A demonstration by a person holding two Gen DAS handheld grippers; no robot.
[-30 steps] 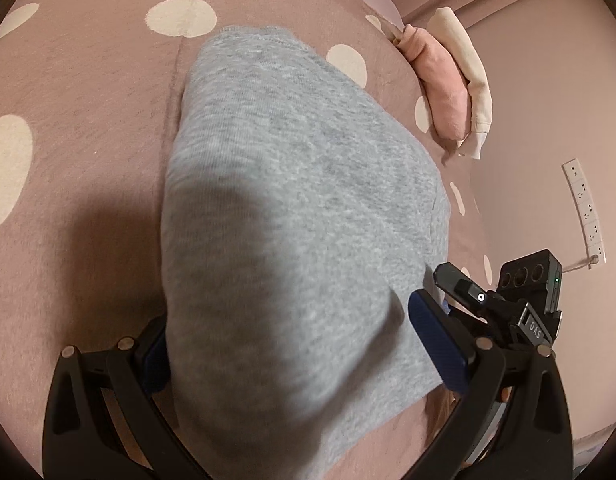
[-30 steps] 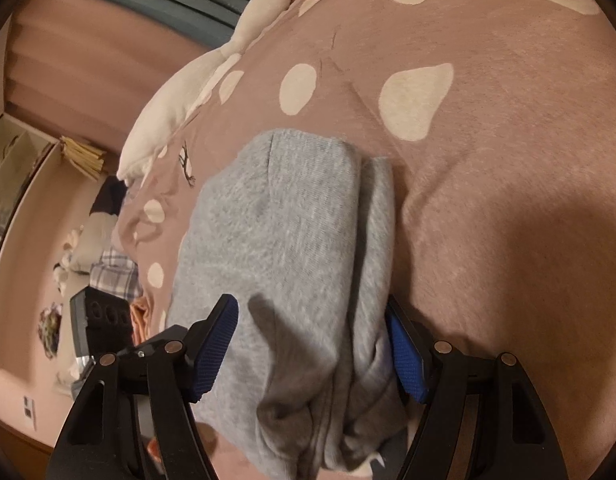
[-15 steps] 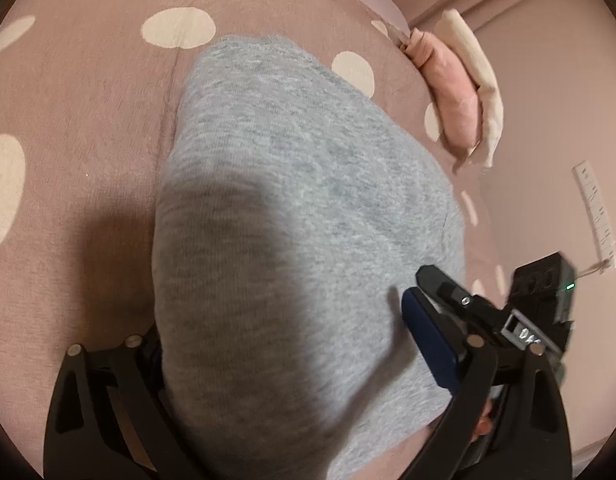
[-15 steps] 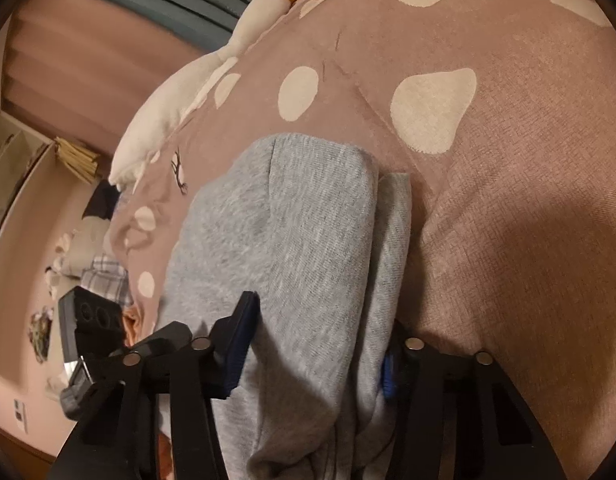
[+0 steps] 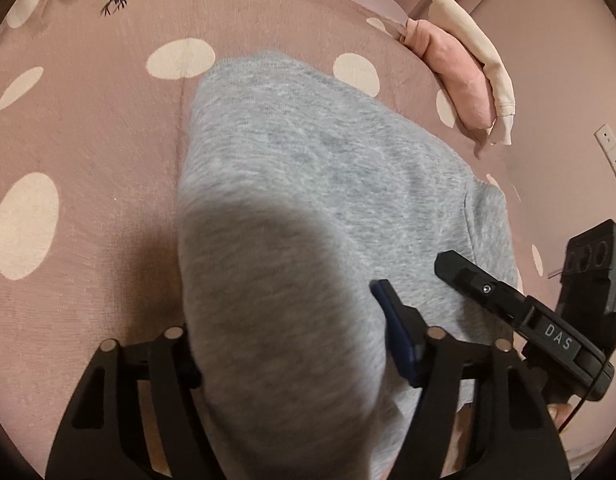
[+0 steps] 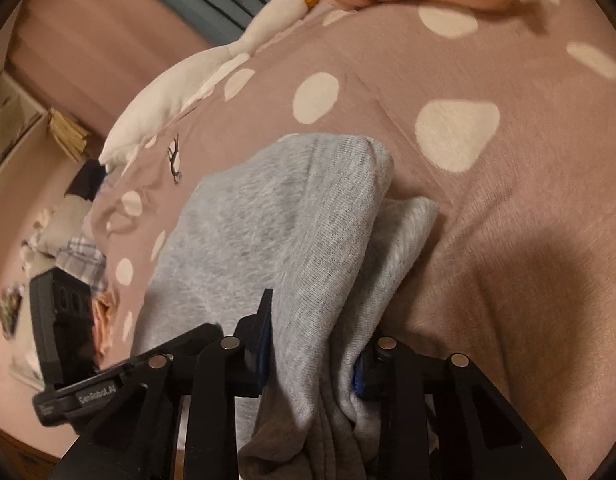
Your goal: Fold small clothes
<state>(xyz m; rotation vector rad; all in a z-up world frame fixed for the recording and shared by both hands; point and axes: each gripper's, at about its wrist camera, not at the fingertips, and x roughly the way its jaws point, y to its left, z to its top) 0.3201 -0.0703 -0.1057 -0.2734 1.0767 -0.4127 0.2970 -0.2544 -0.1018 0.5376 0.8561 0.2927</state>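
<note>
Both grippers are working the near edge of the grey knit garment (image 5: 308, 184), which is lying folded on the spotted pink bedspread (image 5: 88, 152). The right gripper (image 6: 311, 344), jaws just closing, is pinching bunched soft layers, probably to lift them for another fold. The left gripper (image 5: 292, 344) is likewise narrowing around thick cloth; whether its pads are pressing yet I cannot tell.

Grey garment (image 5: 308, 208): near end cut off at 6 o'clock in both views; lower folds shadowed.
Left tongs (image 5: 292, 344): left pad hidden behind the cloth, so its contact cannot be told.
Plush goose (image 6: 196, 80): tail end hidden by the bed's edge at 9 o'clock.
Floor clutter (image 6: 40, 248): blurred, too small to identify.
Power strip (image 5: 611, 152): cut off at 3 o'clock.
</note>
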